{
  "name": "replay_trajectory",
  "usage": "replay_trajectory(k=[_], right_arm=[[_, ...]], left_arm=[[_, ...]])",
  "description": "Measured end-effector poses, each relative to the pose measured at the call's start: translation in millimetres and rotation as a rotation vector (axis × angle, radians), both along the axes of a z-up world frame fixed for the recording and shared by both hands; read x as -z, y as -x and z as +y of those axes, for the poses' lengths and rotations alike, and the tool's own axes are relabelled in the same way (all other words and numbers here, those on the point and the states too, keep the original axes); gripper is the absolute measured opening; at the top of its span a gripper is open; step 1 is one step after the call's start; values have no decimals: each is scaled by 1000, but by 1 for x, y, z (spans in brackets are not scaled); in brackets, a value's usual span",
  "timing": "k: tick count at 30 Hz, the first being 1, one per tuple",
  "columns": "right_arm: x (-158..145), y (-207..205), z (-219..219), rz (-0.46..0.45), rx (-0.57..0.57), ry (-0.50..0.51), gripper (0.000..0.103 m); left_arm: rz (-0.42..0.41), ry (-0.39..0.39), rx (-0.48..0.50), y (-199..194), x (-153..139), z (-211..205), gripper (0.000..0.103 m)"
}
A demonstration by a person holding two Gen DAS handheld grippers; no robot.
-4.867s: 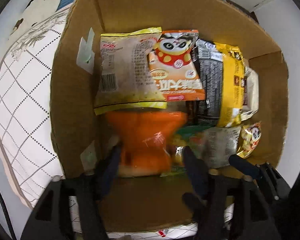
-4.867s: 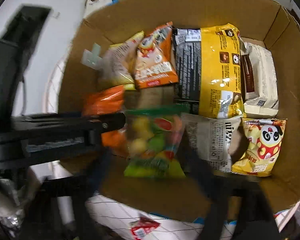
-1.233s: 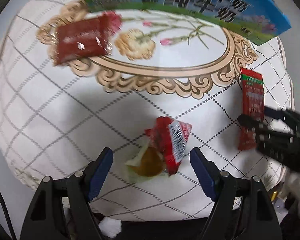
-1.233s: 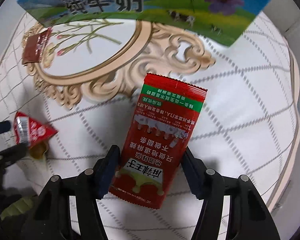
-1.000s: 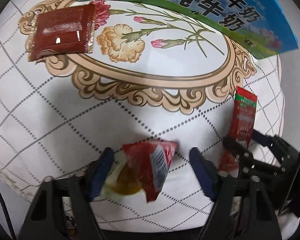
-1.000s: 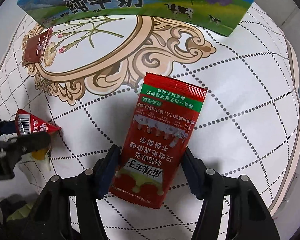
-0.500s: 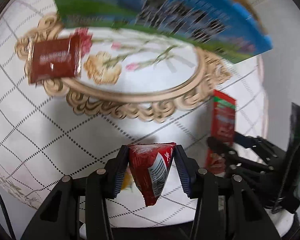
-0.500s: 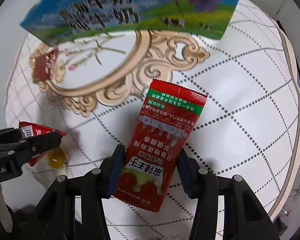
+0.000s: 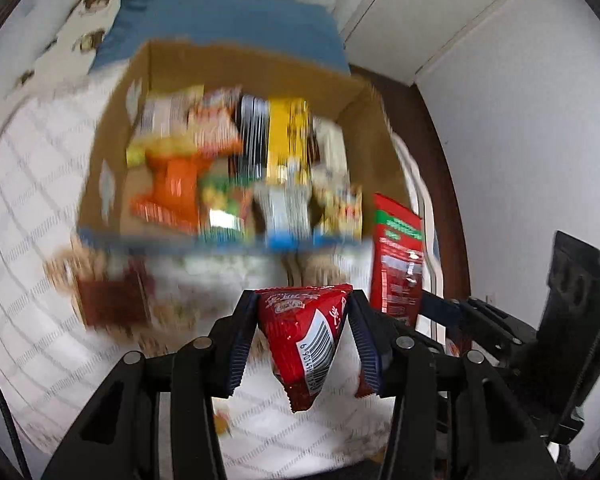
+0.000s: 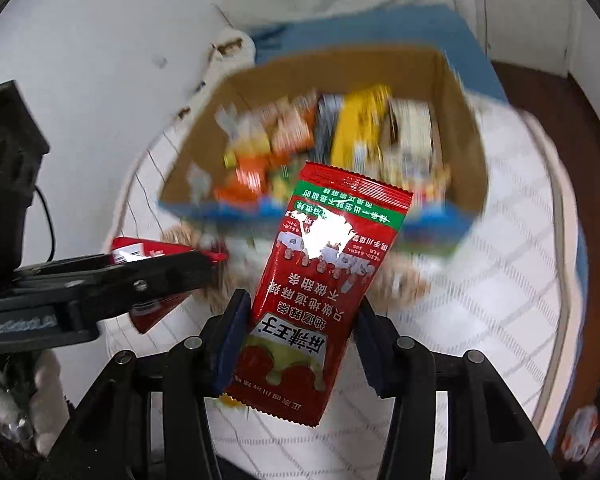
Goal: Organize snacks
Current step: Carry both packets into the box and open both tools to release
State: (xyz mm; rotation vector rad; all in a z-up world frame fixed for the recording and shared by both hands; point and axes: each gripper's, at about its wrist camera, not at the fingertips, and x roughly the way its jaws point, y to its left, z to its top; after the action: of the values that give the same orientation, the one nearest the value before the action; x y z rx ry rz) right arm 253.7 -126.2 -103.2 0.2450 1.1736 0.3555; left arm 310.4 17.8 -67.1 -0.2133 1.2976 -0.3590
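A round desk (image 9: 32, 200) covered in a white cloth with a dotted diamond grid is carrying the work, with white walls on the right, a cupboard door at the far right, and a blue sheet (image 9: 224, 20) lying beyond the far side. A cardboard box (image 9: 108, 136) is sitting on the far part of the desk, open at the top and holding snack packs in orange, yellow, green and white; heavy blur is preventing any reading of their labels. The left tongs (image 9: 303, 314) are gripping a small red triangular packet (image 9: 306, 338), held above the near cloth with its broad edge up and its point hanging down toward the camera, a barcode showing on its right face. The right tongs (image 10: 296, 330) are clenched on a long red sachet (image 10: 320, 276) by its near end; its long axis is running from near to far, tilting slightly right, and its green-banded far end is pointing at the box, overlapping the box's near wall in the right wrist view. A glare patch is masking part of its print. A dark red flat packet (image 9: 112, 304) is lying on the cloth at the near left of the box, smeared by blur. The box's outer near face is hard to make out beyond a blue band.
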Motion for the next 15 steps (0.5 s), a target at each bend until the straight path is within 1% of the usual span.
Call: replay_trajectory(k=[2, 4, 6, 7, 8, 10, 13, 15], right_arm=[[-15, -19, -4, -37, -3, 15, 53], [-23, -49, 0, -73, -5, 66, 53], [-21, -79, 3, -73, -4, 86, 53], [-19, -93, 2, -70, -2, 95, 53], [-13, -110, 4, -61, -7, 124, 53], [1, -139, 7, -38, -8, 149, 53], [22, -169, 7, 11, -12, 162, 53], [37, -179, 7, 34, -12, 167, 53]], left_arm=[[-25, -28, 1, -27, -7, -3, 44], [-33, -53, -5, -53, -10, -6, 44], [-18, -84, -6, -81, -5, -6, 44], [0, -84, -8, -96, 1, -7, 44], [12, -91, -5, -106, 4, -8, 44], [30, -140, -1, -132, 17, -11, 44], [69, -181, 12, -157, 38, -13, 44], [95, -206, 23, -171, 55, -16, 44]])
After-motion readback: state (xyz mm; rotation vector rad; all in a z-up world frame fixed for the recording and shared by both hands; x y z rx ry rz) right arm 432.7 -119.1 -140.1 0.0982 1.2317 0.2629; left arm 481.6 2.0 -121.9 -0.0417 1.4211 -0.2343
